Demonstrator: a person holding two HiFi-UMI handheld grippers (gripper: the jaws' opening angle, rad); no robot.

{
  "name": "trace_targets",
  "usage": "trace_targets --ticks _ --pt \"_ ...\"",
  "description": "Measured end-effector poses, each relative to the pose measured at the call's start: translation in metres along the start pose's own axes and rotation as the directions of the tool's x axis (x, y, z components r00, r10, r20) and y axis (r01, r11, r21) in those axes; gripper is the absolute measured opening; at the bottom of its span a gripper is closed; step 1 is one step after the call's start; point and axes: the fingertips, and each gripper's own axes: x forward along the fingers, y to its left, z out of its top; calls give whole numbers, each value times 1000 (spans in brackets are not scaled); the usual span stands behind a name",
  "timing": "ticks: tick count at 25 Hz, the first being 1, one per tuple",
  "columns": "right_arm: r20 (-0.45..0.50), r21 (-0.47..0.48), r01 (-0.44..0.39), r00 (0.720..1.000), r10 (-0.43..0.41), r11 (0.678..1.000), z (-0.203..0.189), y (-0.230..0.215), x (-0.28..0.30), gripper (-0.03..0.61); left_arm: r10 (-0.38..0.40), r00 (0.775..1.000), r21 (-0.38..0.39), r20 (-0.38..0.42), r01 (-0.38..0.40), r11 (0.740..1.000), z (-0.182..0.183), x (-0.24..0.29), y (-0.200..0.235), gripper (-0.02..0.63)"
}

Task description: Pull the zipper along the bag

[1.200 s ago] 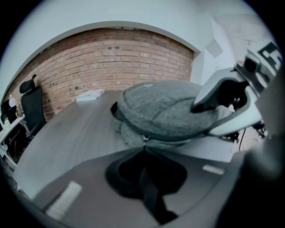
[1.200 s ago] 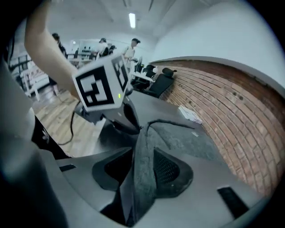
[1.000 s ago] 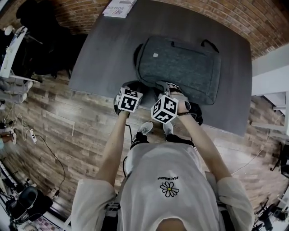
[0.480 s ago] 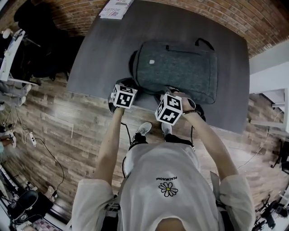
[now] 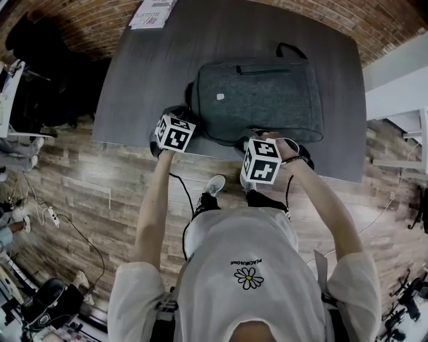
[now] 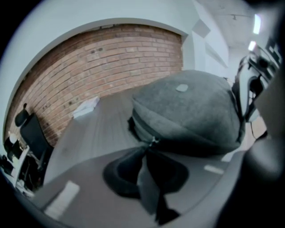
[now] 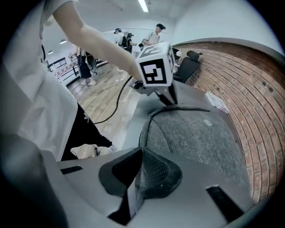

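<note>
A grey backpack (image 5: 267, 93) lies flat on the dark table (image 5: 147, 73). My left gripper (image 5: 179, 115) is at the bag's near left corner. In the left gripper view its jaws (image 6: 149, 178) pinch a grey pull strap that runs up to the zipper slider (image 6: 153, 141) on the bag (image 6: 191, 111); these jaws have just been opening a little with the strap still between them. My right gripper (image 5: 259, 138) is at the bag's near edge, further right. Its jaws (image 7: 138, 178) have just been closing and now pinch the bag's fabric edge (image 7: 153, 171).
Papers (image 5: 150, 13) lie at the table's far left corner. The table's near edge runs just under both grippers, with wooden floor, a cable (image 5: 179, 194) and the person's shoes (image 5: 215, 184) below. A brick wall (image 6: 89, 75) stands beyond the table. People stand far off (image 7: 156, 33).
The two grippers have drawn apart along the bag's near edge: the left cube went left toward the corner, the right cube went right. The right gripper has closed on the fabric.
</note>
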Motion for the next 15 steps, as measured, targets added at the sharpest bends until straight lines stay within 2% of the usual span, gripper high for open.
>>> trace_targets --ticks 5,8,10,12,15 --pt "-34 -36 -46 998 45 998 -14 17 -9 15 -48 999 67 -18 49 996 12 16 -1 34" --pt "-49 -17 -100 994 99 995 -31 19 -14 15 -85 996 125 -2 85 989 21 21 -14 35" --pt "-48 27 -121 991 122 992 -46 19 -21 15 -103 995 222 10 98 970 25 16 -32 21" --pt "-56 62 -126 990 130 990 -64 19 -29 17 -138 990 313 17 125 941 25 8 -52 9" --pt "-83 124 -110 989 120 986 -96 23 -42 17 -224 974 403 10 201 893 16 -6 -88 5"
